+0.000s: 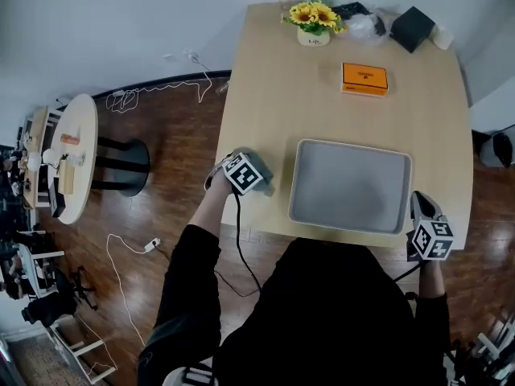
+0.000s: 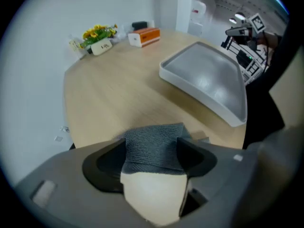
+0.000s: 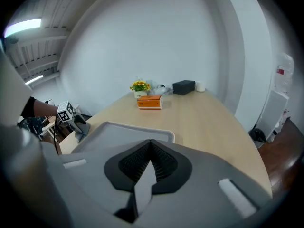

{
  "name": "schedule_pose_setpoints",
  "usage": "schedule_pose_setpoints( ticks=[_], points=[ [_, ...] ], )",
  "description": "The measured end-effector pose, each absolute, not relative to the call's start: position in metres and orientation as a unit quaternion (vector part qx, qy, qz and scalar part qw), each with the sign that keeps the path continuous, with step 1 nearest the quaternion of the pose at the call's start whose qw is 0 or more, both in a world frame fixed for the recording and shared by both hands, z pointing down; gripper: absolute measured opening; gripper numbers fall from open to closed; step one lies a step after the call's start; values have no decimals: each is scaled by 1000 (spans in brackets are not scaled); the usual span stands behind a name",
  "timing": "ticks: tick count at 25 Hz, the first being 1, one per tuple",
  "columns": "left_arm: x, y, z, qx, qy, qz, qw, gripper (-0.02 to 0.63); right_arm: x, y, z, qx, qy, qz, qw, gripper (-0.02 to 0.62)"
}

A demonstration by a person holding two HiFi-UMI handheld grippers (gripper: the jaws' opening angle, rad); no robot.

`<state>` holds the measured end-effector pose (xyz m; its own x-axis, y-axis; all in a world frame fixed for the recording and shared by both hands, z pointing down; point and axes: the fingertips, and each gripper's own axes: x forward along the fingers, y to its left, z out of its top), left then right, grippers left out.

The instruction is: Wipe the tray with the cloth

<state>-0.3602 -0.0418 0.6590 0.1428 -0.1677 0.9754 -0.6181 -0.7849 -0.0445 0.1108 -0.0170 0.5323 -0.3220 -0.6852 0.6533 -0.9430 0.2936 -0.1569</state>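
Note:
A grey tray [image 1: 350, 185] lies near the front edge of the wooden table [image 1: 265, 87]. A folded grey cloth [image 1: 264, 185] lies on the table just left of the tray. My left gripper [image 1: 248, 180] points steeply down over the cloth. In the left gripper view the jaws of my left gripper [image 2: 153, 156] stand open, one on each side of the cloth [image 2: 154, 139], with the tray [image 2: 209, 80] off to the right. My right gripper [image 1: 420, 203] hovers at the tray's front right corner. Its jaws [image 3: 151, 148] are shut and hold nothing, and the tray [image 3: 114, 132] lies ahead of them.
An orange box [image 1: 364, 79] lies beyond the tray. At the table's far end stand a pot of sunflowers [image 1: 314, 22] and a black box [image 1: 412, 28]. A round side table [image 1: 76, 155] and cables [image 1: 121, 256] are on the floor to the left.

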Motion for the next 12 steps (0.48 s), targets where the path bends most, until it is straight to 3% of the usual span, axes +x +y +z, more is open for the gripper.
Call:
schedule_pose_setpoints(
  ticks=[2,3,4,5,12],
  points=[
    [-366,-35,674,716,-233,624,209,322,122,-17,550,533,-758,285,245,0],
    [-370,-31,675,707,-226,631,224,260,126,-18,557,536,-753,291,245,0],
    [-376,-29,674,697,-230,636,237,104,131,-18,563,540,-748,297,244,0],
    [-380,-28,671,689,-240,639,244,11,135,-19,568,545,-744,302,243,0],
    [-286,-49,591,782,-321,467,260,11,139,-24,607,551,-734,314,243,0]
  ],
)
